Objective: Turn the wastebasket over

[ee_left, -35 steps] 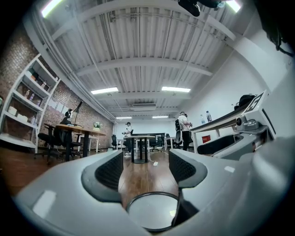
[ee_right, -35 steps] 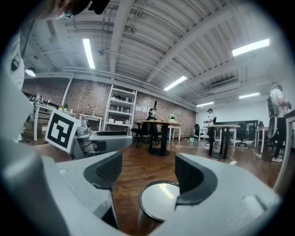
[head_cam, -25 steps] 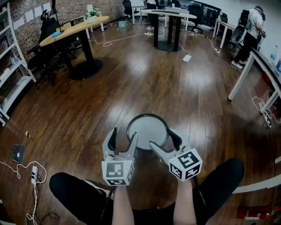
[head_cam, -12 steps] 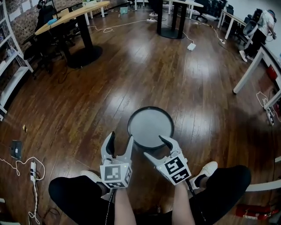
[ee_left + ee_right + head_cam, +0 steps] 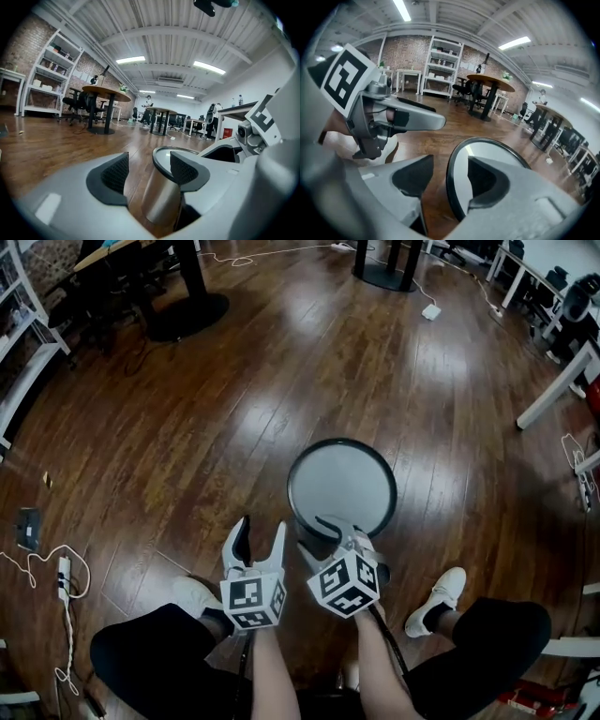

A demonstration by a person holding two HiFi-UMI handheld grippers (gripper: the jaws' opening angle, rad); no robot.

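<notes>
Wastebasket stands on the wooden floor, just beyond the person's legs. Right gripper straddles its near rim, with its jaws closing and a gap left at the rim. Left gripper, just left of the basket, grips nothing; its spread jaws are closing.

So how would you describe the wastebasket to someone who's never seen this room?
Look at the dark wooden floor, just ahead of the person's white shoes. The wastebasket stands there: the only round thing nearby, with a black rim and a shiny metal side.
</notes>
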